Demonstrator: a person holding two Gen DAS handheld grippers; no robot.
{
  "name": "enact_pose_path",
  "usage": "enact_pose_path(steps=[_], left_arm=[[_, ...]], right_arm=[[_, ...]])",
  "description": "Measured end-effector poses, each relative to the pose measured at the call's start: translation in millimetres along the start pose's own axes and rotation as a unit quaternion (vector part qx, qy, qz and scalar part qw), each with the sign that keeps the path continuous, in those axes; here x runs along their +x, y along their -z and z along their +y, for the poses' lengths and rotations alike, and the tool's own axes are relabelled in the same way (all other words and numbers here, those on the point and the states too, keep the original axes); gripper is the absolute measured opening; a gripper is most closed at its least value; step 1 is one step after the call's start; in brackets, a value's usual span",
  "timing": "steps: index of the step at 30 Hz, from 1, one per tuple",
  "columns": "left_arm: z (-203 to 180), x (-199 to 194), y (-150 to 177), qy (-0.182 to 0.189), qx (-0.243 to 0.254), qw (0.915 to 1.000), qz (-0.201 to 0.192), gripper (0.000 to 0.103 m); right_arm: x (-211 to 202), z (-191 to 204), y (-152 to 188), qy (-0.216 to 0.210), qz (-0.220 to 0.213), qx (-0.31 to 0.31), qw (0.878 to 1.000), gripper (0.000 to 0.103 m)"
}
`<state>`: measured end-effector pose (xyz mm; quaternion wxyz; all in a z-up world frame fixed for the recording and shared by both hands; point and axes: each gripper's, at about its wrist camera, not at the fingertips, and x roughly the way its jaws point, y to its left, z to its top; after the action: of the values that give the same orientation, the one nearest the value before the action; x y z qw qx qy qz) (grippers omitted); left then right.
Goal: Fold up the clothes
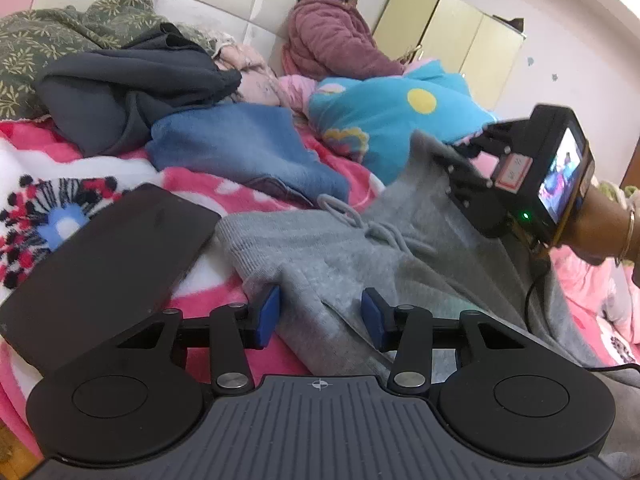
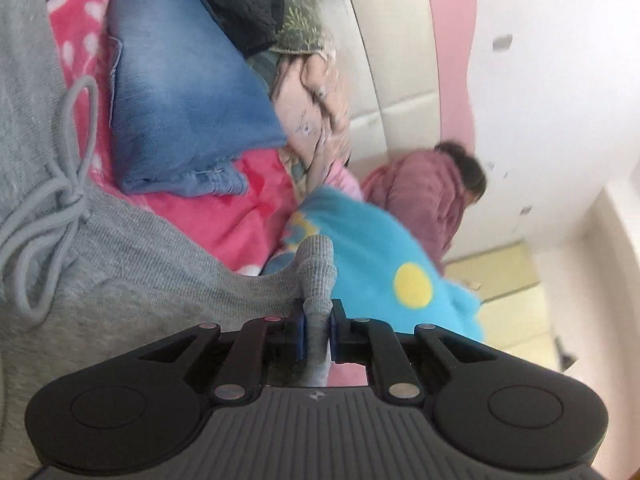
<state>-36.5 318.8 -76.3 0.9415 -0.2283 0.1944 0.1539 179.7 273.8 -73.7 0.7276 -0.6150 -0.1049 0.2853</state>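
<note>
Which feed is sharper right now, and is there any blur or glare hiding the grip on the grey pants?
Left wrist view: sharp, evenly lit, fisheye bending at edges; left gripper open over the grey pants. Right wrist view: motion-blurred background, washed-out wall, but right gripper clearly pinches the waistband.

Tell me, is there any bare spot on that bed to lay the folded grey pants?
Hardly. One free patch of pink blanket lies between the black slab, the folded jeans and the grey pants. Beyond it, the dark clothes and blue flowered quilt crowd the headboard side.
</note>
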Motion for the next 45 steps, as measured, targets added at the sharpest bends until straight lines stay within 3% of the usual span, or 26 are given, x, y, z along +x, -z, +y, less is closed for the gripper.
enact_pose_path(steps=[16,23,28,29,31,33,35,41,45], left_arm=[[-7.2,3.4,1.7,0.006,-0.009,0.9999,0.006,0.041],[-7.8,4.0,2.8,0.007,-0.010,0.9999,0.011,0.041],[-8.5,4.9,2.1,0.004,-0.011,0.9998,0.014,0.042],[-8.8,4.7,2.2,0.002,-0.011,0.9999,0.013,0.043],[-10.7,4.2,2.9,-0.006,-0.007,0.9999,0.011,0.045],[-12.5,3.7,3.6,-0.013,-0.003,0.9999,0.008,0.046],[-14.4,3.1,4.3,-0.020,0.001,0.9998,0.006,0.047],[-20.0,1.5,6.3,-0.042,0.012,0.9990,-0.002,0.047],[-29.6,-5.7,8.3,-0.046,0.029,0.9985,-0.008,0.049]], right_arm=[[33.2,14.5,-8.9,0.048,-0.045,-0.019,0.998,0.011],[61.3,41.5,5.9,0.029,-0.029,-0.004,0.999,0.011],[73.3,51.3,14.9,-0.012,-0.013,0.036,0.999,0.013],[73.2,45.9,16.0,-0.021,-0.011,0.051,0.998,0.016],[68.9,29.5,18.0,-0.036,-0.005,0.085,0.996,0.034],[59.1,10.7,20.0,-0.046,0.000,0.116,0.992,0.068],[47.6,-8.2,22.5,-0.057,0.002,0.146,0.988,0.080],[-15.7,-71.2,37.3,-0.045,0.020,0.196,0.979,0.082],[-80.6,-124.3,55.1,-0.026,0.047,0.265,0.963,0.083]])
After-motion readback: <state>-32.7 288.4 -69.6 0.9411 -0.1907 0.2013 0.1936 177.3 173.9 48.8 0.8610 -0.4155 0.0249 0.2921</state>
